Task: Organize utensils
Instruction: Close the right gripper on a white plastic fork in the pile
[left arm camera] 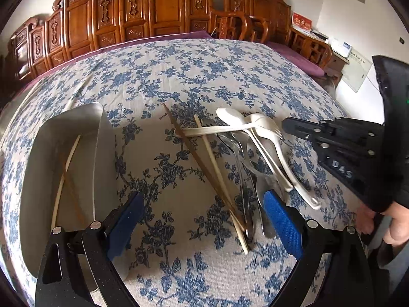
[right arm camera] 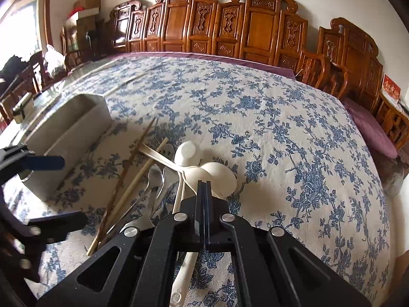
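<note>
On the blue-flowered tablecloth lies a pile of utensils: white plastic spoons (left arm camera: 231,117) and a white fork (left arm camera: 268,125), metal spoons (left arm camera: 241,163), a brown chopstick (left arm camera: 191,151) and a pale chopstick (left arm camera: 217,174). A grey tray (left arm camera: 101,138) at the left holds two chopsticks (left arm camera: 65,174). My left gripper (left arm camera: 204,222) is open above the near ends of the pile, and nothing is pinched. My right gripper (left arm camera: 285,125) (right arm camera: 203,186) is shut, pads together, its tip at the white fork's head. I cannot tell whether it pinches the fork.
Carved wooden chairs (right arm camera: 255,30) line the table's far edge, with a purple cushion (right arm camera: 370,128) at the right. A person's hand (left arm camera: 393,230) holds the right gripper at the edge of the left wrist view. Bare cloth stretches beyond the pile.
</note>
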Demonstrator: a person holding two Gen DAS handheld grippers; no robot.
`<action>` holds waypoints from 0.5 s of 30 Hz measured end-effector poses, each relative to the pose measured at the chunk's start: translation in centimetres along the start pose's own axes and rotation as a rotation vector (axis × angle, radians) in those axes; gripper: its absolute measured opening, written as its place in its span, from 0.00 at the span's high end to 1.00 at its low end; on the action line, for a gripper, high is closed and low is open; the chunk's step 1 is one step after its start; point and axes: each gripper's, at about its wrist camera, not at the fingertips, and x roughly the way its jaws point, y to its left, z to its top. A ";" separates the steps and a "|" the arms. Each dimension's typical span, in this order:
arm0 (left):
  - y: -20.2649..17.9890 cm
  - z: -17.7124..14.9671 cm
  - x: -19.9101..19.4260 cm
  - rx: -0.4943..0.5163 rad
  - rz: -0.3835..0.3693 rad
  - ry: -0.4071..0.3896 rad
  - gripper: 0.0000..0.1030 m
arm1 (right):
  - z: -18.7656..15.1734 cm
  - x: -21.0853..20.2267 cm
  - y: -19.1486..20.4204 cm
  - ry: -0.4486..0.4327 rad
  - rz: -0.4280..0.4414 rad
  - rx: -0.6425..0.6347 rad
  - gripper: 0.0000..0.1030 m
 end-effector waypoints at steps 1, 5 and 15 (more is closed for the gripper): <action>-0.1 0.1 0.1 -0.001 0.002 -0.001 0.12 | 0.1 0.1 -0.1 0.003 0.010 0.000 0.90; -0.2 0.0 0.5 0.005 0.010 0.005 0.12 | 0.6 1.0 0.1 -0.011 0.049 -0.054 0.53; 0.2 -0.3 1.4 -0.001 0.017 0.027 0.12 | 0.7 3.4 1.7 0.043 -0.009 -0.194 0.56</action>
